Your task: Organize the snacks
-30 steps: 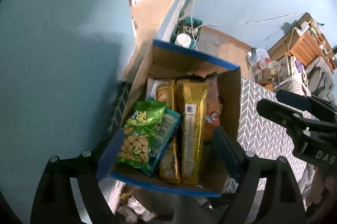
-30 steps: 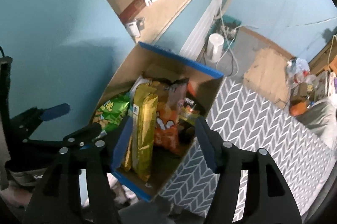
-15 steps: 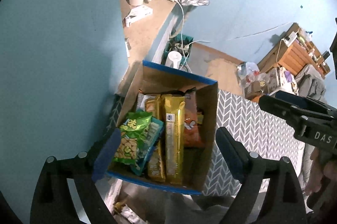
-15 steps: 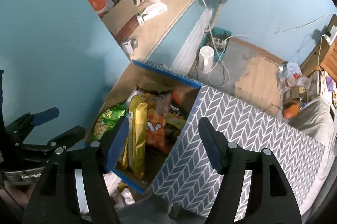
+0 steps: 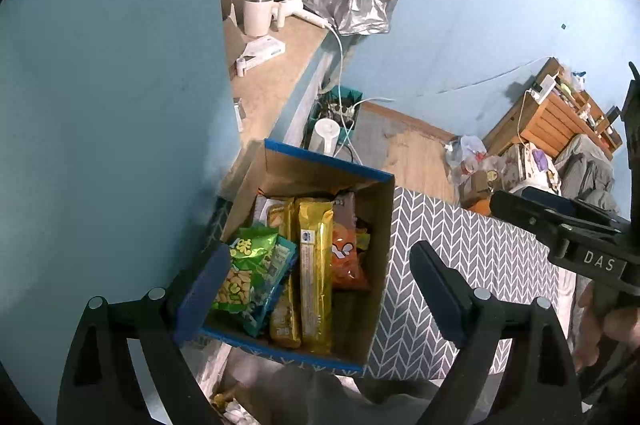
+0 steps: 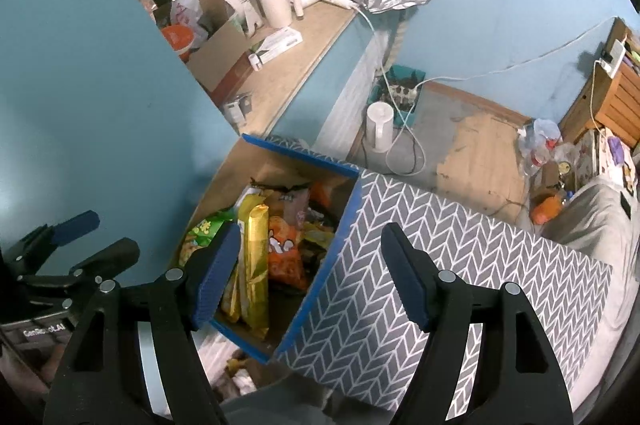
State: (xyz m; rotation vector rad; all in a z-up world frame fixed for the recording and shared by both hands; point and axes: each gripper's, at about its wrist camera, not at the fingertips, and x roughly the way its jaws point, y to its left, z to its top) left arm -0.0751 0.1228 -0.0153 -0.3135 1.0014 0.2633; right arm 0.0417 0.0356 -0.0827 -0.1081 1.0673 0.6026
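An open box (image 5: 382, 225) with a blue rim, cardboard inside and a grey herringbone outside stands below both grippers. Packed upright in it are a green snack bag (image 5: 244, 273), a long gold pack (image 5: 316, 265) and an orange bag (image 5: 346, 257). My left gripper (image 5: 320, 289) hovers above the box's near end, open and empty. My right gripper (image 6: 312, 273) hangs over the box's right wall (image 6: 340, 257), its jaws opening, with nothing held between them. The gold pack (image 6: 254, 257) and orange bag (image 6: 286, 253) also show in the right wrist view.
A blue wall (image 5: 112, 105) runs close along the box's left side. Behind it, a wooden counter (image 6: 288, 73) carries a white cup, a hair dryer and small boxes. A white cylinder (image 6: 380, 129) with cables stands on the floor. Grey bedding (image 6: 592, 217) lies right.
Both grippers have lifted up and away from the box, which now looks smaller and further below. The right jaws have spread wider, and the left ones slightly.
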